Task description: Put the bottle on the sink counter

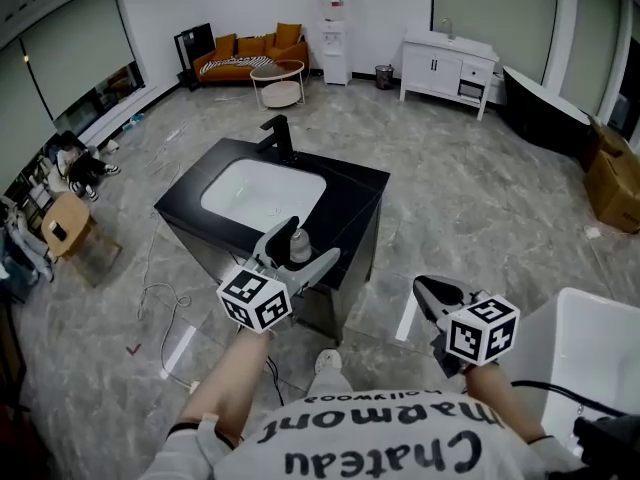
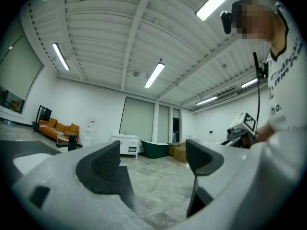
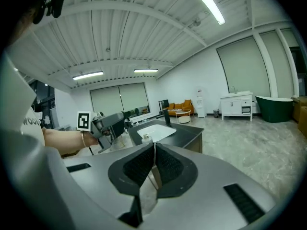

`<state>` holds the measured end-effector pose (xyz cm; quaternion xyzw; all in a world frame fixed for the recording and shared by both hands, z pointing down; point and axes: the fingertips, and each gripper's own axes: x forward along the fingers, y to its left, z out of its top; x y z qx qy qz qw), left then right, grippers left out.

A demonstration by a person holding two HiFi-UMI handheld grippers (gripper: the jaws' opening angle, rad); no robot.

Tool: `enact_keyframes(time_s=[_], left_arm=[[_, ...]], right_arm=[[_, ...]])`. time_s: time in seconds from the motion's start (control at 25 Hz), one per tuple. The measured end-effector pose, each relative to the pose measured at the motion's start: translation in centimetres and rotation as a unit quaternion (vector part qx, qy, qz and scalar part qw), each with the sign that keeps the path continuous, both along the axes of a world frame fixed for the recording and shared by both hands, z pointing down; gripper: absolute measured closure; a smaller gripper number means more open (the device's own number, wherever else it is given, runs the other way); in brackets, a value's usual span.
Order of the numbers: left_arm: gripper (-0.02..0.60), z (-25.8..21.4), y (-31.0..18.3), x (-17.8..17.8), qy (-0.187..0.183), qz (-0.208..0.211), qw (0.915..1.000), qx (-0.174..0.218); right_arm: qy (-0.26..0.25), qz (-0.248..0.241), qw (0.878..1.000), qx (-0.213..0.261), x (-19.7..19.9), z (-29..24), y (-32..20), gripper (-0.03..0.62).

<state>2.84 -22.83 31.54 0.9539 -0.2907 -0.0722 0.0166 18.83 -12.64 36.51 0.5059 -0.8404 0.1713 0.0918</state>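
Note:
A small pale bottle with a dark cap stands on the near edge of the black sink counter, in front of the white basin and black faucet. My left gripper hovers over that edge, its jaws open to either side of the bottle in the head view. In the left gripper view my left gripper has nothing between its pads. The right gripper view shows the bottle standing free on the counter corner. My right gripper is off to the right, shut and empty.
An orange sofa, a round table and a water dispenser line the far wall. A white vanity, dark bathtub and cardboard boxes sit to the right. Cables trail on the floor.

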Motion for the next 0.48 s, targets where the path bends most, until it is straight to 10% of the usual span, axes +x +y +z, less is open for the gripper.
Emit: enact_keyframes(time_s=[0.2,0.24,0.32,0.48], left_arm=[[0.154,-2.3,7.4,-0.5,0.048,0.003,0.9988,0.001],[0.189,-2.6,8.8,-0.7,0.057,0.002,0.9984,-0.002],[0.455,-3.3,11.4,-1.4,0.071,-0.004,0.9974,-0.011],[0.495,-3.7,14.6,-2.6,0.075,-0.033,0.9959,-0.038]], right_arm=[[-0.034,-0.032,0.998,0.031,-1.9,-1.7,1.0,0.576],[-0.046,-0.041,0.997,0.038,-2.5,-2.2,1.4,0.576],[-0.076,-0.058,0.994,0.053,-3.6,-3.5,2.0,0.576],[-0.119,-0.070,0.989,0.061,-4.6,-4.8,2.8,0.576]])
